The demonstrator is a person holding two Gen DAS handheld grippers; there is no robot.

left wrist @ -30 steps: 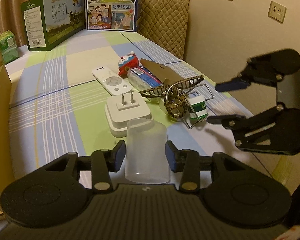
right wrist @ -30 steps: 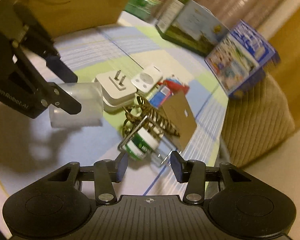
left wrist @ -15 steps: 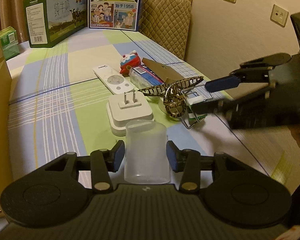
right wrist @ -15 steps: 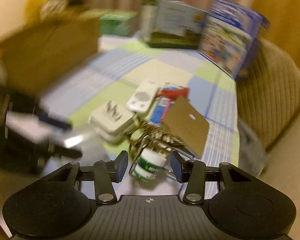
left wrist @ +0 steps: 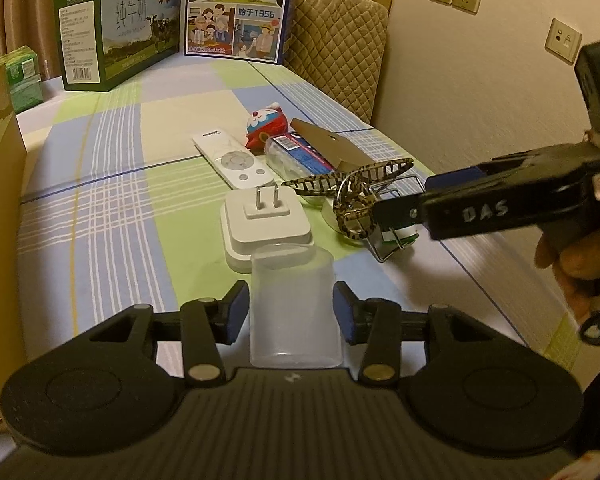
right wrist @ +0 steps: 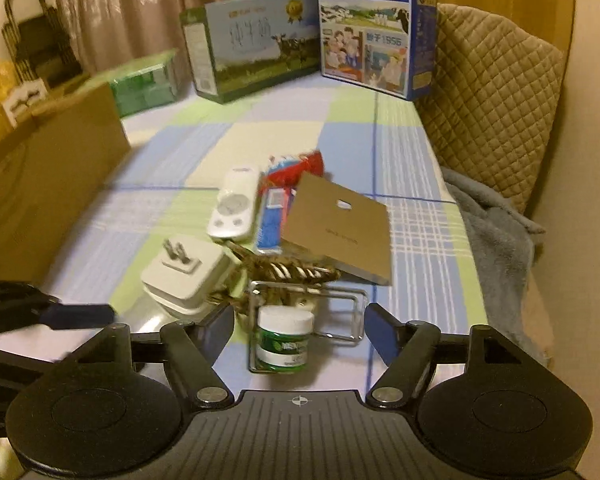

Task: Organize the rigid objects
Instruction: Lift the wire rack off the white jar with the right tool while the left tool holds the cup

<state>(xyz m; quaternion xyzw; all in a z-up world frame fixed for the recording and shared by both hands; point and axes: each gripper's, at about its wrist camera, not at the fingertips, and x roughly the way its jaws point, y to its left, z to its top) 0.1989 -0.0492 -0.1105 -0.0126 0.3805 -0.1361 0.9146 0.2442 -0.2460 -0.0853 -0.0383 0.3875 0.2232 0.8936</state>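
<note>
My left gripper (left wrist: 292,312) stands open around a clear plastic cup (left wrist: 294,304) lying on the checked tablecloth; the pads sit beside it with small gaps. My right gripper (right wrist: 300,328) is open, its fingers either side of a small green-and-white jar (right wrist: 283,342) inside a wire frame (right wrist: 342,320). In the left wrist view the right gripper (left wrist: 400,196) reaches in from the right over the jar. Behind lie a patterned hair claw (right wrist: 284,270), a white plug adapter (left wrist: 266,220), a white remote (left wrist: 232,158), a blue-red packet (left wrist: 300,156), a brown card (right wrist: 340,228) and a red toy (left wrist: 266,126).
A brown cardboard box (right wrist: 40,184) stands on the left. Milk cartons, green (left wrist: 116,56) and blue (left wrist: 238,10), stand at the table's far end with a small green pack (left wrist: 22,78). A quilted chair back (right wrist: 488,108) and grey blanket (right wrist: 496,240) lie beyond the right edge.
My right gripper has swung round from the side and closed in, so the jar now lies between its open fingers. The left gripper and cup have stayed put.
</note>
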